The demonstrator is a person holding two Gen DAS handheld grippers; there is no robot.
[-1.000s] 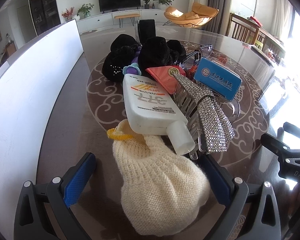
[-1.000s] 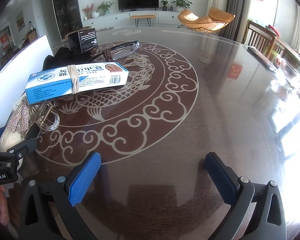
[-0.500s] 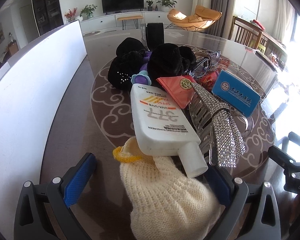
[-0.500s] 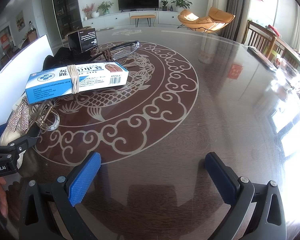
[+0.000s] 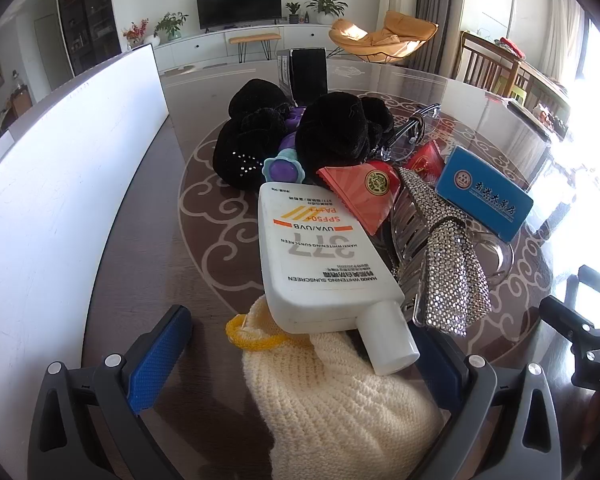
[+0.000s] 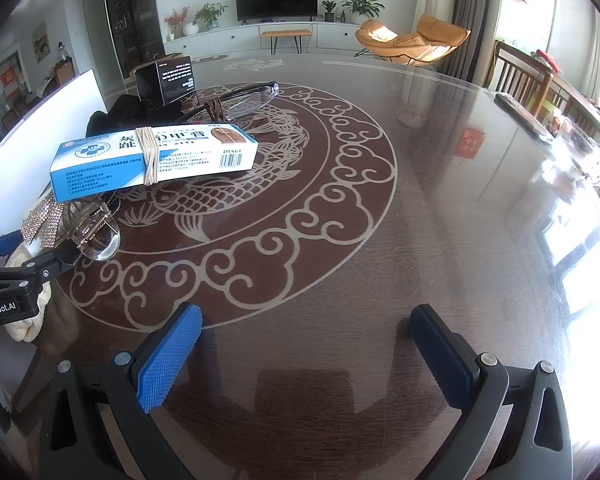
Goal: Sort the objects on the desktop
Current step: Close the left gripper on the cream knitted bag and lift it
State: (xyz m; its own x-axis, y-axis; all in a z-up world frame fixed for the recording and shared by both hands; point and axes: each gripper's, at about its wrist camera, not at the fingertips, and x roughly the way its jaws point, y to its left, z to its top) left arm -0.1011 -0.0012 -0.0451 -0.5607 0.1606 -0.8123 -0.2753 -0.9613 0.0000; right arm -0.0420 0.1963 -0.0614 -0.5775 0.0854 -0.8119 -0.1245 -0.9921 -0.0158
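My left gripper is open and low over the table. A cream knitted pouch with a yellow loop lies between its fingers, and a gap shows beside the left pad. A white sunscreen bottle rests on the pouch's far end, cap toward me. To its right lie a rhinestone hair clip, a red packet and a blue medicine box. My right gripper is open over bare table, holding nothing. The blue medicine box lies far to its left.
Black scrunchies, a purple flower clip, glasses and a black box crowd the far side of the pile. A white panel runs along the left. The patterned glass table stretches bare to the right.
My left gripper has moved forward toward the pile, so the bottle and knitted pouch sit closer and deeper between its fingers. The right gripper has stayed still.
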